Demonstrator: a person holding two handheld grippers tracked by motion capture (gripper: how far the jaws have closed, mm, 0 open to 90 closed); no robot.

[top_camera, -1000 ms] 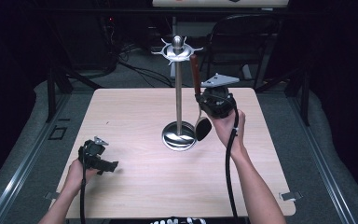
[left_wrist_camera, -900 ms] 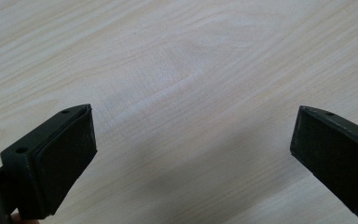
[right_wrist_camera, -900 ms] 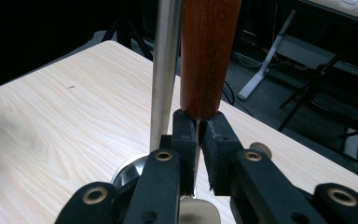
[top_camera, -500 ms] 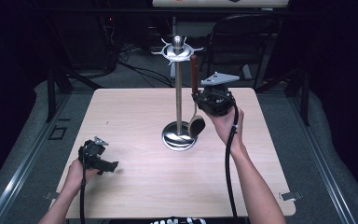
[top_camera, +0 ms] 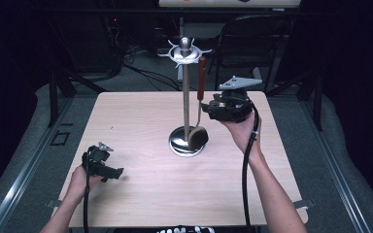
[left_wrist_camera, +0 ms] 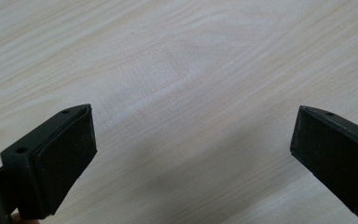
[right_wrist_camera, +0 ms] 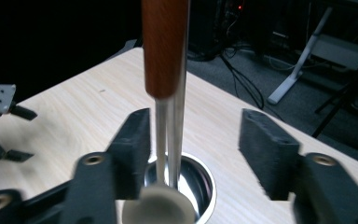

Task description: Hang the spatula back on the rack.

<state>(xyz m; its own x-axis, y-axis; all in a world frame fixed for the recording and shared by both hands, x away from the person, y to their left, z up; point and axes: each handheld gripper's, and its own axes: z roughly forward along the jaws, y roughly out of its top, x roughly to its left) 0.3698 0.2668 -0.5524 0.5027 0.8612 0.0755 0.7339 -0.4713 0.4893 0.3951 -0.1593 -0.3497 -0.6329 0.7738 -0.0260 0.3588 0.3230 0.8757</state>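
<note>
Near the tabletop's far edge, the ladle (top_camera: 200,102) hangs from the stand (top_camera: 186,97) between the right gripper (right_wrist_camera: 193,154)'s wide jaws (left gripper (left_wrist_camera: 193,158) also wide); a nudge could unhook it.

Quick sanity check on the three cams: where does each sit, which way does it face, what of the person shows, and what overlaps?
High view: above the person's side, looking forward and down at the table; both forearms, left gripper and right gripper show.
Left gripper view: rides the left gripper, facing down at bare tabletop; its open black fingers show.
Right gripper view: rides the right gripper, facing the stand's pole and hanging ladle; open fingers show.
Shared: high and right gripper views both show the stand, ladle and left gripper.
</note>
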